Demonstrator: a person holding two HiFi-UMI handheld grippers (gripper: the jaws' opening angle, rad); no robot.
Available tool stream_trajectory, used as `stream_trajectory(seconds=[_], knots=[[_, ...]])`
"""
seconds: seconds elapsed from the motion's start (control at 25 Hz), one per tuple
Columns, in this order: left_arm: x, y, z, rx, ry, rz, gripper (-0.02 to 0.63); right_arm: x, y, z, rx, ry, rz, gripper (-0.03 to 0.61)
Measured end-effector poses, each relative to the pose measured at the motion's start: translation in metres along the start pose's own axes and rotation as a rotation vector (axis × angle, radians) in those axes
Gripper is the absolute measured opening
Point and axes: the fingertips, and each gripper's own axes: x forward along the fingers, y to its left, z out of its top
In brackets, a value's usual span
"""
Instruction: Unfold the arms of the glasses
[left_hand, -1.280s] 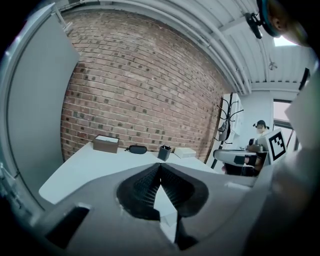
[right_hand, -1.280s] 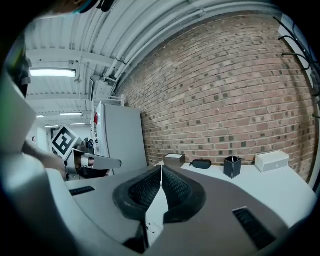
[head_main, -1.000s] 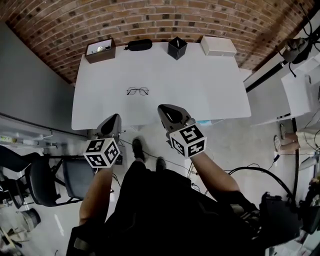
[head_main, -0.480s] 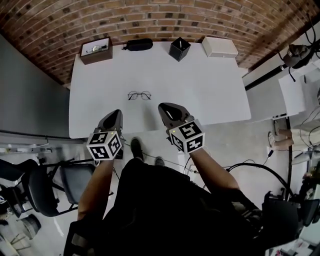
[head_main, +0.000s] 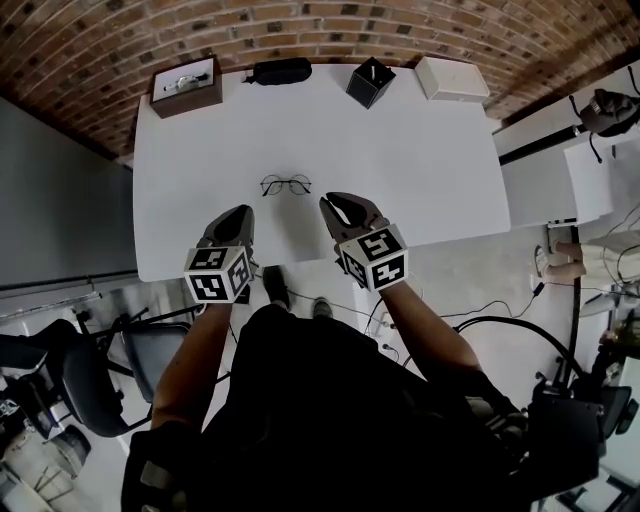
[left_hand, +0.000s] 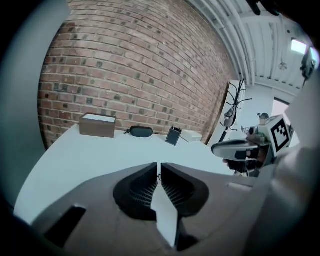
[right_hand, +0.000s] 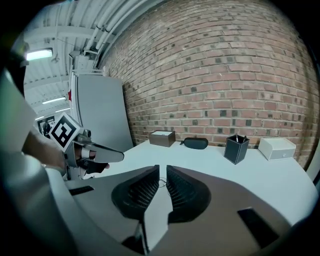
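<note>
Both grippers are moving forward and down compared with a second ago, now crossing the near edge of the table instead of hanging in front of it, and the glasses are sitting closer ahead of them.

The left gripper (head_main: 238, 213) is keeping its jaws pressed together with only a thin slit between them and nothing inside. The right gripper (head_main: 336, 203) is doing the same, closed and empty. Each is pointing forward and slightly down, one on either side, probably so that each can take one arm of the frame.

The glasses (head_main: 285, 185) are lying flat on the white table (head_main: 430, 170), just beyond the two tips and between them, touching neither. They are thin wire frames with round lenses; at this size it is hard to tell how the arms are lying, though they appear folded behind the lenses. Nothing is crowding them, which is leaving room to approach from both sides.

Along the far edge of the table, well apart from the glasses, a brown box (head_main: 186, 87), a black case (head_main: 280, 71), a black pen holder (head_main: 369, 82) and a white box (head_main: 452, 78) are standing in a row. A brick wall (left_hand: 130, 75) is rising behind them. Judging from this, unfolding is not yet starting; the jaws will need to open first.
</note>
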Motion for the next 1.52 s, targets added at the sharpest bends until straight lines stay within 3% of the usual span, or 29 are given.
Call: stream_trajectory(seconds=[0.24, 0.4, 0.68, 0.8, 1.52], knots=[[0.026, 0.012, -0.013, -0.004, 0.053, -0.029, 0.025, 0.029, -0.014, -0.032, 0.015, 0.084, -0.024, 0.011], [0.046, 0.018, -0.031, -0.007, 0.113, -0.054, 0.085, 0.05, -0.02, -0.047, 0.01, 0.124, -0.023, 0.011], [0.082, 0.034, -0.061, -0.019, 0.209, -0.056, 0.086, 0.082, -0.025, -0.082, -0.003, 0.218, -0.031, 0.018], [0.093, 0.042, -0.071, -0.012, 0.236, -0.052, 0.086, 0.093, -0.026, -0.097, 0.004, 0.258, -0.022, 0.065], [0.128, 0.048, -0.099, 0.011, 0.338, -0.112, 0.101, 0.133, -0.048, -0.142, -0.012, 0.373, -0.082, 0.071]])
